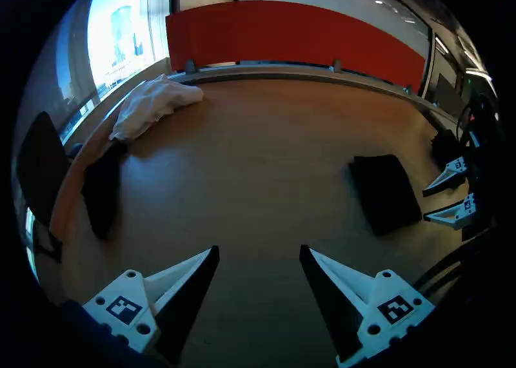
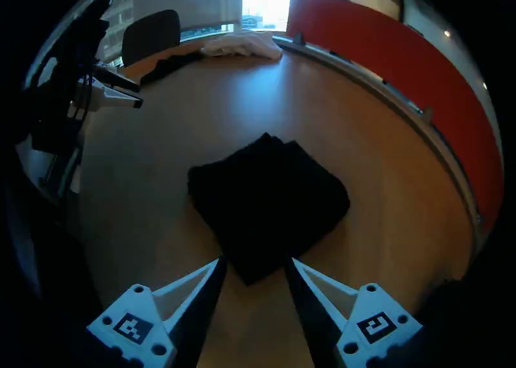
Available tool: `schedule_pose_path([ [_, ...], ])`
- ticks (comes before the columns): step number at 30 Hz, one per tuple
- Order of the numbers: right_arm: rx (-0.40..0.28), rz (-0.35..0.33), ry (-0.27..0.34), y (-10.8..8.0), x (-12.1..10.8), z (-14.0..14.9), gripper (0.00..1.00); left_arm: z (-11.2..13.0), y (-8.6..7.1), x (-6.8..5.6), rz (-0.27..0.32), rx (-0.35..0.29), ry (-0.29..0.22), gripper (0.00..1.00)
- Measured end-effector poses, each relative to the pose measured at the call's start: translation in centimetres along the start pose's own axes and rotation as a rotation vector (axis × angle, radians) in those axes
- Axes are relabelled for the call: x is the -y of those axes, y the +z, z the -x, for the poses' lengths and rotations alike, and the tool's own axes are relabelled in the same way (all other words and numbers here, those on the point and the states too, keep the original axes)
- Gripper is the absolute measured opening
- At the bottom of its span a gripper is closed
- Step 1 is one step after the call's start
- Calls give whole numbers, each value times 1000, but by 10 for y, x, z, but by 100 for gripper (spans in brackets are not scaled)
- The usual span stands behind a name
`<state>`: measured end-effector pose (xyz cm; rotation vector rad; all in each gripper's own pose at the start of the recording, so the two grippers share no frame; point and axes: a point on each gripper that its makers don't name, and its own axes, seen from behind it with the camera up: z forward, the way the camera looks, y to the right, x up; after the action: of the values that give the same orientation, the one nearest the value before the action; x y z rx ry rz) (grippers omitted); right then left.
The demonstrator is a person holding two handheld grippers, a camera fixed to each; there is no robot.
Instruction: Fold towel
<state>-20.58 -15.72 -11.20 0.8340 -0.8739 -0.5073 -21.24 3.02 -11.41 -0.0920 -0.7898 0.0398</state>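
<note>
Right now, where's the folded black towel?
In the right gripper view the black towel lies on the table, its near corner between the fingers of the right gripper; the white towel lies far beyond it.

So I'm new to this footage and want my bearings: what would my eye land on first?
The long red partition along the far edge of the wooden table stands out first. Next comes the folded black towel lying on the table, right in front of the open fingers of the right gripper. A crumpled white cloth sits at the table's far corner.
</note>
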Motion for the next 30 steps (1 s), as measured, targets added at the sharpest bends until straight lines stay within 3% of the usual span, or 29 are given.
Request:
schedule_pose_path([
  [10,34,3,33,7,2,20,67,0,1,0,1,0,5,93],
  [19,42,7,63,11,2,26,52,-2,2,0,2,-3,9,92],
  [30,47,5,80,13,3,31,9,-2,1,0,2,-4,11,92],
])
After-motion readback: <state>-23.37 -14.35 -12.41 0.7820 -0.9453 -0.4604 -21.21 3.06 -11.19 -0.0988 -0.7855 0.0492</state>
